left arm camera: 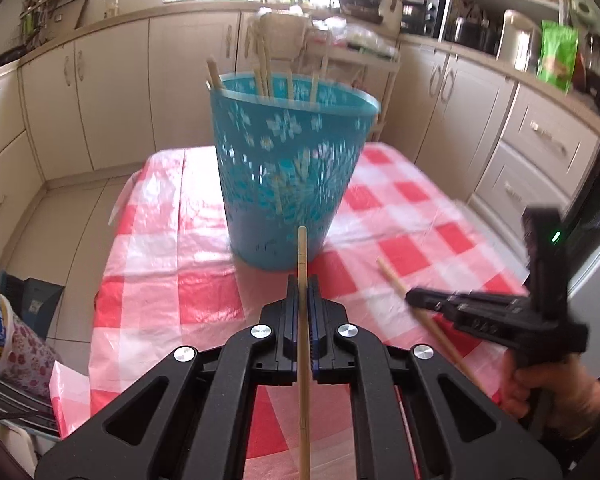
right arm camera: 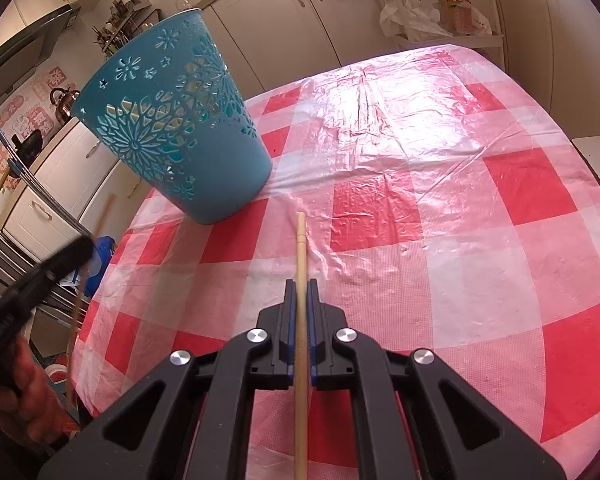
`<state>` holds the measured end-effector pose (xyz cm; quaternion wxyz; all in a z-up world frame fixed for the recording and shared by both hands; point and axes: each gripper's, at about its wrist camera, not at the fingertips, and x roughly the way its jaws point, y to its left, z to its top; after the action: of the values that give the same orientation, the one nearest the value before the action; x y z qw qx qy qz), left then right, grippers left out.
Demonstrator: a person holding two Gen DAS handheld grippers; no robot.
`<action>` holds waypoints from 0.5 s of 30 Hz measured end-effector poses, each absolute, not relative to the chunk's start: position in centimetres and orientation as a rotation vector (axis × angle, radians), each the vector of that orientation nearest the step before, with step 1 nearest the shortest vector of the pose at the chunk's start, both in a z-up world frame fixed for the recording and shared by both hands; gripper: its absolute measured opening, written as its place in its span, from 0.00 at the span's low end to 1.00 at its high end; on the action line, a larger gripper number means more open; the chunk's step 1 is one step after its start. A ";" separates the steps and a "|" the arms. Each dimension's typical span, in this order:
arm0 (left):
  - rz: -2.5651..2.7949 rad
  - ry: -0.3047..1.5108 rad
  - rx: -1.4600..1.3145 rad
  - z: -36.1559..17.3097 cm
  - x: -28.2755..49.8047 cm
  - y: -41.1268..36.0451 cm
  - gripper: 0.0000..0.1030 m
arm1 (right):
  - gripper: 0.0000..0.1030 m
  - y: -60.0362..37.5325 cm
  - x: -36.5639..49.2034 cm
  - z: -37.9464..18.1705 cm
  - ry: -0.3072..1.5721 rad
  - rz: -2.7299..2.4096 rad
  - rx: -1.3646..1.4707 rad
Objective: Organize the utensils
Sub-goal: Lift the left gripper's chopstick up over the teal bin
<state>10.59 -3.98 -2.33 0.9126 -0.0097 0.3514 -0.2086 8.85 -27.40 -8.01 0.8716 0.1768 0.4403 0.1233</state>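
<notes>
A teal perforated basket (left arm camera: 288, 176) stands on the red-and-white checked table (left arm camera: 400, 216), with several wooden chopsticks (left arm camera: 264, 72) sticking out of its top. My left gripper (left arm camera: 302, 280) is shut on a wooden chopstick (left arm camera: 302, 256) that points at the basket's base. My right gripper (right arm camera: 301, 284) is shut on another wooden chopstick (right arm camera: 301, 248); the basket (right arm camera: 172, 120) is ahead to its left. The right gripper also shows in the left wrist view (left arm camera: 416, 300), low at the right with its chopstick (left arm camera: 396, 284). The left gripper shows blurred in the right wrist view (right arm camera: 76, 252).
Kitchen cabinets (left arm camera: 112, 92) and a cluttered counter (left arm camera: 520, 48) surround the table. Bags (left arm camera: 4, 344) sit on the floor at the left. A white stool with plastic bags (right arm camera: 432, 12) stands beyond the table's far edge.
</notes>
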 end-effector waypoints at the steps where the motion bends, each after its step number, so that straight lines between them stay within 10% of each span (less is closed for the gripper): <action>1: -0.435 0.702 -0.047 -1.5 10.5 -3.5 0.04 | 0.06 -27.5 8.9 -8.0 0.920 0.258 0.372; 15: -0.466 0.457 -0.226 9.1 13.4 -0.7 0.04 | 0.06 -27.9 8.7 -8.2 0.918 0.267 0.401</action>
<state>13.36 -0.72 9.14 0.9410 -0.1107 0.2241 -0.2282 8.68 -27.93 -8.21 0.8687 0.1916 0.4386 0.1278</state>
